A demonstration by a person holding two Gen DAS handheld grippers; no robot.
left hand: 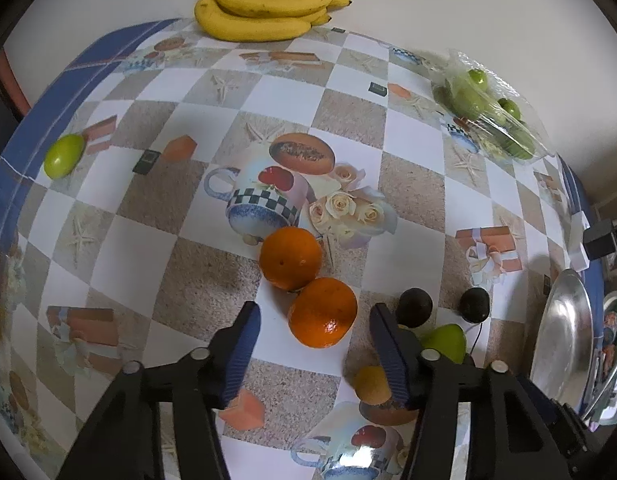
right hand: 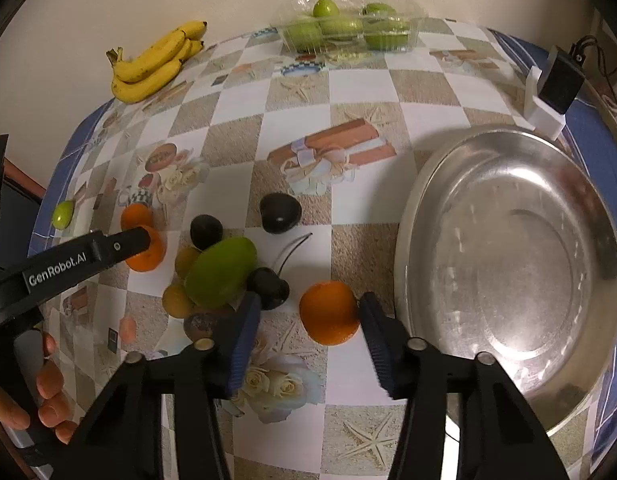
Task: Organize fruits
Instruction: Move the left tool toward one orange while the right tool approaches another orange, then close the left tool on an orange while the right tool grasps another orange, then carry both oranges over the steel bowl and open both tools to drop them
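My left gripper (left hand: 314,322) is open, its jaws on either side of an orange (left hand: 323,312) on the table; a second orange (left hand: 290,258) touches it just beyond. My right gripper (right hand: 308,314) is open around a third orange (right hand: 329,312), which rests on the table next to a large metal bowl (right hand: 508,272). A green mango (right hand: 221,267), several dark avocados (right hand: 279,213) and small yellow fruits (right hand: 176,300) lie clustered left of the right gripper. The left gripper's arm (right hand: 84,258) shows in the right wrist view.
A banana bunch (left hand: 264,12) lies at the table's far edge by the wall. A clear plastic box of green fruits (right hand: 348,26) stands at the back. A loose green fruit (left hand: 63,155) lies near the left edge. A black device on a white block (right hand: 552,88) sits behind the bowl.
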